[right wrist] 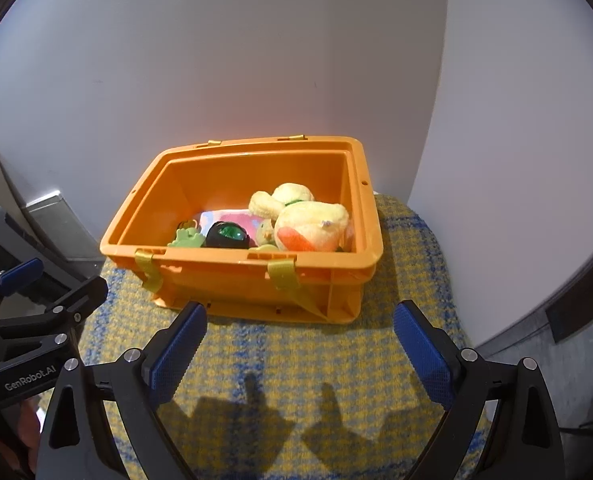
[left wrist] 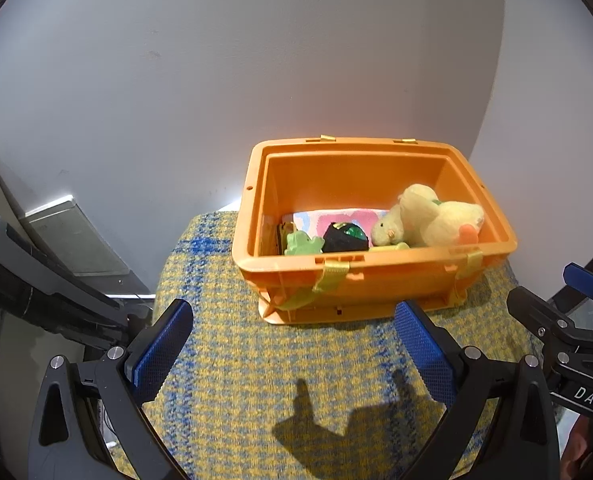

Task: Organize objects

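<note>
The yellow-and-blue woven cloth covers the surface. On it, at twelve to one o'clock from the left gripper, sits the orange bin, its long axis running nine to three. The left gripper hovers low over the cloth, jaws spread wide, holding nothing. The right gripper is posed the same, jaws wide and empty, with the bin at eleven to twelve o'clock. Inside lie a yellow plush duck at the three o'clock end, a pink cloth, a black-and-green ball and a green frog toy.
</note>
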A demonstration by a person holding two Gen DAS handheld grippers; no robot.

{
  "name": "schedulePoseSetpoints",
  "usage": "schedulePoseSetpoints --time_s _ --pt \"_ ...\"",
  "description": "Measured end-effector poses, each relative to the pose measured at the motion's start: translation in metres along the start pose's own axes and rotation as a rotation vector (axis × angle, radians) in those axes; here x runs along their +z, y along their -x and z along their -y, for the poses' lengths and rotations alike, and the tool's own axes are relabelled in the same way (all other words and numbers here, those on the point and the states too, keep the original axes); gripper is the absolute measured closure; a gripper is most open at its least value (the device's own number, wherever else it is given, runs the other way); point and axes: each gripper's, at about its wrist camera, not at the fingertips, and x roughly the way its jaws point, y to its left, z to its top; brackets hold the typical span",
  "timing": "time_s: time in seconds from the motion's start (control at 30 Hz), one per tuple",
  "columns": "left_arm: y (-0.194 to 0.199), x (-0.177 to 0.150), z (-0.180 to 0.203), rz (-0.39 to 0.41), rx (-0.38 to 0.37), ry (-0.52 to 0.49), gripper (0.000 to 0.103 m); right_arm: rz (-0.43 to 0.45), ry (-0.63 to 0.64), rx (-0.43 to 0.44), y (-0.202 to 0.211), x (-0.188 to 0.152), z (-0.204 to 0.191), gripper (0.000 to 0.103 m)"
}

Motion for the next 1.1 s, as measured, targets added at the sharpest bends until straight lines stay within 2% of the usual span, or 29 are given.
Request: schedulePoseSetpoints --time_s 0.53,0.77,1.1 --pt "0.027 -0.052 -0.013 -0.077 -0.010 0.056 0.000 0.004 -0.006 0.001 0.045 -0.052 0.001 0.008" --pt "0.045 -0.079 -0.016 -0.087 -0.010 0.090 0.000 0.003 -0.013 -0.009 0.064 -0.077 0.006 0.008" --pt "0.065 -0.120 -0.012 -0.113 0.020 0.094 0.000 -0.012 -0.016 -0.027 0.083 -0.118 0.010 0.008"
